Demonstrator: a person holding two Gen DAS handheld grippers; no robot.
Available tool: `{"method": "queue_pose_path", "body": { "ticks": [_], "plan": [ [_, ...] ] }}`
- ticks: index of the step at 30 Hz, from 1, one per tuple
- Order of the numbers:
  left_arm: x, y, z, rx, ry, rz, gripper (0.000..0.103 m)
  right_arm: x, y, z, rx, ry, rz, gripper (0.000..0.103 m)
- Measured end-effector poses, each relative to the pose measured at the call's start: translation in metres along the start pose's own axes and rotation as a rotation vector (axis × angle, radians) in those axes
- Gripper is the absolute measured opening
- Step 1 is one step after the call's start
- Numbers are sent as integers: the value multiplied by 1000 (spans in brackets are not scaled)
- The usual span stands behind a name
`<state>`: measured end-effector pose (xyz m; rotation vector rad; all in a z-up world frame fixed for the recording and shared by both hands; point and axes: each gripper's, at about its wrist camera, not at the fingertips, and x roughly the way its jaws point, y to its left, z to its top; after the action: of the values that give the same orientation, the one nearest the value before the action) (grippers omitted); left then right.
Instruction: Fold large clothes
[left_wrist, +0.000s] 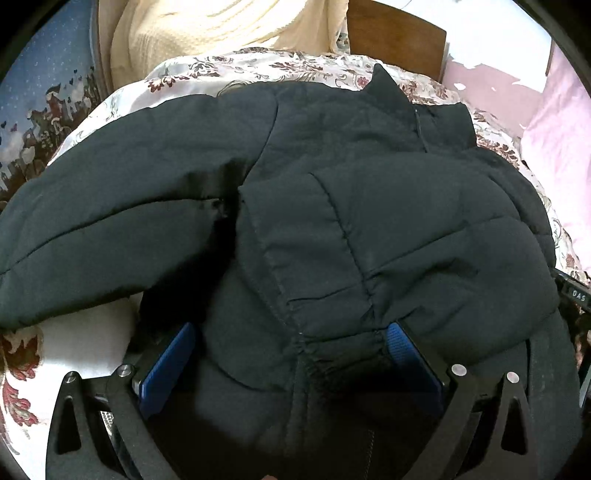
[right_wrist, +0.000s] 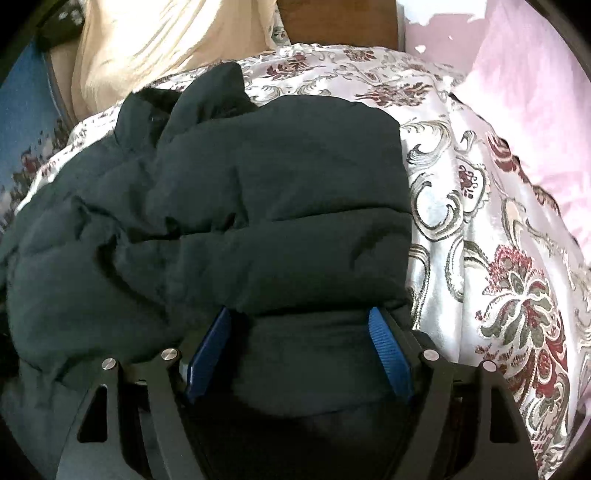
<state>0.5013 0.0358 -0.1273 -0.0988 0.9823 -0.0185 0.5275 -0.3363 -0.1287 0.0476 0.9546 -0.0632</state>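
A dark quilted puffer jacket (left_wrist: 332, 221) lies on a floral bedspread (left_wrist: 258, 68), with one sleeve (left_wrist: 92, 236) stretched to the left and the collar (left_wrist: 424, 122) at the far side. My left gripper (left_wrist: 291, 328) stands wide open with the jacket's hem bunched between its blue pads (left_wrist: 170, 365). In the right wrist view the same jacket (right_wrist: 240, 221) is folded into a thick bundle. My right gripper (right_wrist: 299, 314) is also wide open, its blue pads (right_wrist: 389, 354) either side of the jacket's near edge.
A cream knitted blanket (left_wrist: 207, 33) lies at the head of the bed against a brown wooden headboard (left_wrist: 399, 37). A pink pillow (right_wrist: 535, 110) lies to the right. Bare floral bedspread (right_wrist: 498, 240) lies to the right of the jacket.
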Motion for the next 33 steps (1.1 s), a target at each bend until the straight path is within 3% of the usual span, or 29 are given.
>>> {"method": "queue_pose_path", "body": {
  "ticks": [7,9,16,21,27,31,33],
  "plan": [
    [-8,7,-3,-47,-33,-67,103,-7,-4,0,3,-24,10,79],
    [-23,18,-4,-105,-65,-108,103,-8,-3,0,-5,-32,10,84],
    [-93,77,-19,-283,-99,-91,103,-31,17,1,-51,-56,-55,87],
    [-128,142,-43,-432,-85,-35,103,-76,77,-1,-112,-142,49,89],
    [-146,213,-77,-629,-175,75,103,-96,181,-8,-305,-157,166,90],
    [-137,254,-87,-724,-196,82,103,-90,240,-13,-404,-158,145,90],
    [-129,270,-90,-775,-184,66,103,-81,265,-15,-434,-171,88,90]
  ]
}}
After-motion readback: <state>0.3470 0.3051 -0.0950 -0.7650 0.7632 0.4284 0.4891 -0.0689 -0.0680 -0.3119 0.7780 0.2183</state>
